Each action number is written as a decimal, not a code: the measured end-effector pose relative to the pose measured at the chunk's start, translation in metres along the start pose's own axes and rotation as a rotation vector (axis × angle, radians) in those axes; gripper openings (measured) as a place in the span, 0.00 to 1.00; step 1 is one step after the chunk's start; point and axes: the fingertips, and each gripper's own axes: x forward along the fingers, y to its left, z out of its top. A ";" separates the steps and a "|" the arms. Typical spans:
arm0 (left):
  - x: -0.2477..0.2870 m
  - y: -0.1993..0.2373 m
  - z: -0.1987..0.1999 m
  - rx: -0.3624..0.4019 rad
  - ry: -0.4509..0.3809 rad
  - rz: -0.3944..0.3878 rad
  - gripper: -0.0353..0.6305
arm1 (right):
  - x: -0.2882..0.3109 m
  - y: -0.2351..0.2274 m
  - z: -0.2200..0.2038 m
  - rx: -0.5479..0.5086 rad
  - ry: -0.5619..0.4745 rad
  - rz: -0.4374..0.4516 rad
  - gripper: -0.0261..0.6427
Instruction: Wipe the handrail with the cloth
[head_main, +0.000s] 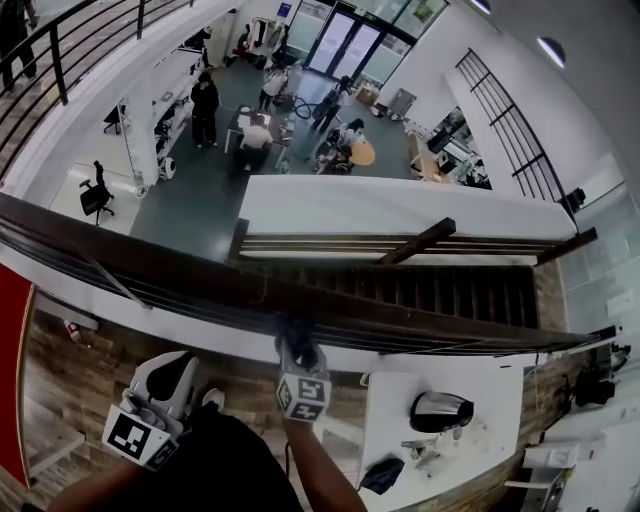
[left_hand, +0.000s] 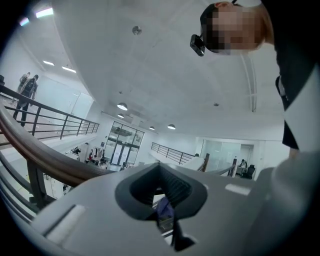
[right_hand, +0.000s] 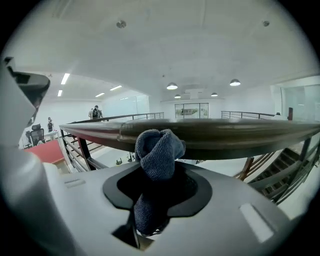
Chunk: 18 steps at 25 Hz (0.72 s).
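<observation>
Because the right gripper (head_main: 298, 345) squeezes the blue cloth (right_hand: 159, 147) against the handrail (right_hand: 225, 135) so high up, a weak pinch could let it fall far down; the left gripper (left_hand: 161, 192) waits closed and empty.

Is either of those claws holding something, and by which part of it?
The right claw pinches a bunched blue-grey cloth around its middle, one end poking out toward the handrail.

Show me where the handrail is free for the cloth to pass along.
The handrail top is bare both ways from the cloth: a long run to the left and another to the right, toward the stairs. The only taken spot is where the right gripper holds the cloth at it. The left gripper is off the rail.
</observation>
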 end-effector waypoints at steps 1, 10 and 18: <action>0.000 0.002 -0.001 0.013 0.004 0.000 0.05 | -0.009 0.005 0.004 0.000 -0.017 0.002 0.22; -0.009 0.004 0.004 0.006 -0.069 -0.014 0.05 | -0.084 0.053 0.059 -0.030 -0.158 0.091 0.22; 0.008 -0.013 0.002 -0.004 -0.027 -0.038 0.05 | -0.121 0.064 0.101 -0.017 -0.239 0.087 0.22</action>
